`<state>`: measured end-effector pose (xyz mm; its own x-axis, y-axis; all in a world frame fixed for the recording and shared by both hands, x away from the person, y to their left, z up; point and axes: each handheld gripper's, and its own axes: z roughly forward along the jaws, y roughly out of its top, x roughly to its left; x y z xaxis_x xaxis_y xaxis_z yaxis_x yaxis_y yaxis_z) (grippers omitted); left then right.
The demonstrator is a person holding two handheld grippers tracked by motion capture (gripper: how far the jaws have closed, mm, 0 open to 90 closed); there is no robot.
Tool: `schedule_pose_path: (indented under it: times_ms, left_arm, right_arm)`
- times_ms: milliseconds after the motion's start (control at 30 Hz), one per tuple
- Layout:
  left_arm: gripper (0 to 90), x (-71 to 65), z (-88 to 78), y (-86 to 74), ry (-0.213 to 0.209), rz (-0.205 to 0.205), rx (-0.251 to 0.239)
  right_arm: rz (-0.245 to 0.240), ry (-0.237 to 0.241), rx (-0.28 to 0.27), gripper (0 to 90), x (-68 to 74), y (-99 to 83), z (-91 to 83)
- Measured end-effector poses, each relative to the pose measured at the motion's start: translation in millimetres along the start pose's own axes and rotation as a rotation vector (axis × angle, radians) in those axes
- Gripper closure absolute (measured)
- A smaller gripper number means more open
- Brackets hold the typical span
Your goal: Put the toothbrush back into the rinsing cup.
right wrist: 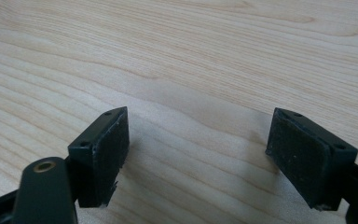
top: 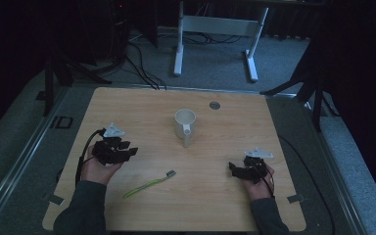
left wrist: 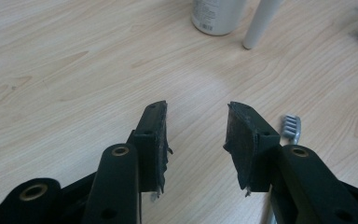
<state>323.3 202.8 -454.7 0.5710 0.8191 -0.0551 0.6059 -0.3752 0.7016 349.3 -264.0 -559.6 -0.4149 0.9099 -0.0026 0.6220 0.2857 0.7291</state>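
Note:
A white mug stands upright at the middle of the wooden table, its handle toward the near side. A green toothbrush with a grey head lies flat near the front, between the two hands. My left gripper hovers at the left, pointing right; its jaws stand open with nothing between them. Just beyond its right jaw lies the toothbrush head, and the mug is farther off. My right gripper rests at the right front, open over bare wood.
A small round grey disc is set into the table behind the mug. Beyond the far edge stand a white desk frame and floor cables. Dark stands flank both sides of the table.

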Motion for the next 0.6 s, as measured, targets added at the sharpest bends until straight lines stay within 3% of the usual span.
schedule_pose_path:
  times_ms: [233,600]
  left_arm:
    - [57.8,-6.9,-3.2,12.0,0.004,0.053,0.029]
    - [57.8,-14.7,0.6,22.6,-0.025,0.110,0.087]
  right_arm:
    - [-0.001,0.001,0.000,20.6,-0.1,0.3,0.4]
    - [-0.002,0.004,-0.001,20.6,-0.2,0.8,1.0]
